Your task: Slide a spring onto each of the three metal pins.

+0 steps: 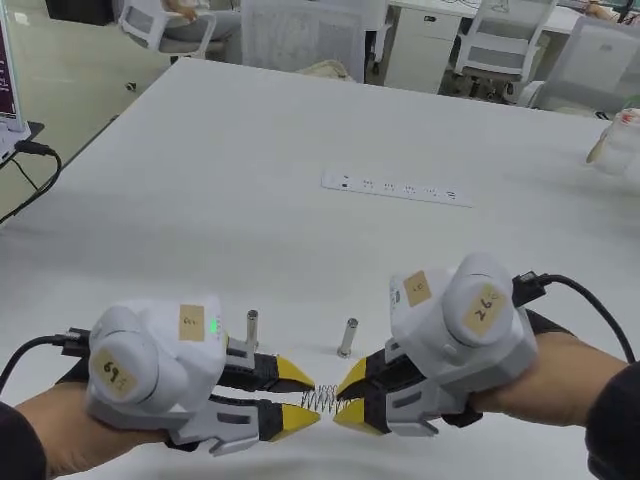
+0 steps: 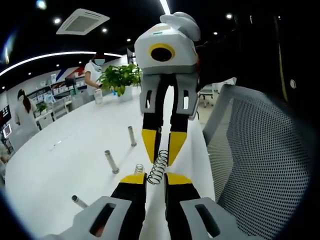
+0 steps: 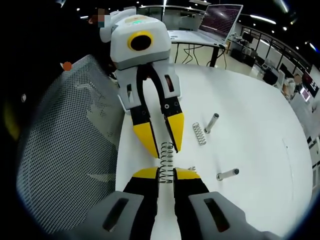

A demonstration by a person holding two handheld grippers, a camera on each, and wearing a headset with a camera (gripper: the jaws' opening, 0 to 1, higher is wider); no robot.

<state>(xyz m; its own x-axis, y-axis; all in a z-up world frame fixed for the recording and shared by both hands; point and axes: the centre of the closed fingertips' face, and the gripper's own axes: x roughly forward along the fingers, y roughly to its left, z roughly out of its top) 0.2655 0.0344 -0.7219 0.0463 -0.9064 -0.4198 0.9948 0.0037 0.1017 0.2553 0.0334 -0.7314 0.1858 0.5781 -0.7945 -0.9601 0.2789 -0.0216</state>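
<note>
A small steel spring (image 1: pixel 320 398) hangs just above the white table (image 1: pixel 250 200), between the two grippers' yellow tips. My right gripper (image 1: pixel 347 397) (image 3: pixel 166 174) is shut on one end of the spring (image 3: pixel 166 161). Facing it, my left gripper (image 1: pixel 308 397) (image 2: pixel 155 179) has its jaws a little apart around the other end of the spring (image 2: pixel 159 167). Two metal pins (image 1: pixel 252 328) (image 1: pixel 348 337) stand upright just beyond the tips. The left gripper view has three pins (image 2: pixel 132 136) (image 2: pixel 111 161) (image 2: pixel 78 201). A loose spring (image 3: pixel 199 133) lies on the table beside a pin (image 3: pixel 211 122).
A white power strip (image 1: pixel 395 188) lies mid-table, farther away. A black cable (image 1: pixel 30 160) runs off the left edge. Office chairs (image 1: pixel 500 50) line the far side. A mesh chair back (image 2: pixel 260 165) stands close behind the near table edge.
</note>
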